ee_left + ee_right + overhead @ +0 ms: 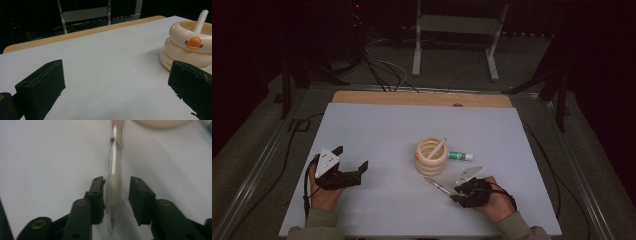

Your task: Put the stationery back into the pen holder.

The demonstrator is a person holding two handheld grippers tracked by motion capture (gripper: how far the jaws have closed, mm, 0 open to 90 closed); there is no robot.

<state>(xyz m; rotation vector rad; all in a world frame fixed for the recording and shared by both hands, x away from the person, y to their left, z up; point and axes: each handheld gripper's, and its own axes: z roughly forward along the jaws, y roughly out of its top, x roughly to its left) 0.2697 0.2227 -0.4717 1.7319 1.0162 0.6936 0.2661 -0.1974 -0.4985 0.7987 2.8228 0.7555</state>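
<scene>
A clear pen [113, 185] with a pale grip lies on the white table sheet [387, 130], pointing at a cream holder of stacked rings [432, 156]. My right gripper [116, 182] straddles the pen's near end. Its left pad is close against the grip and a gap shows on the right, so it is open. In the high view this gripper [455, 194] sits just right of the pen [438, 185]. A white pen [201, 20] stands tilted in the holder [190, 47]. My left gripper [352, 157] rests at the left with its jaws wide and nothing between them; in its own view it is open [117, 70].
A green-and-white tube [460, 156] lies flat just right of the holder. The table's wooden far edge [422, 98] shows beyond the sheet. Behind it stands a white metal frame [457, 25], with cables on the dark floor.
</scene>
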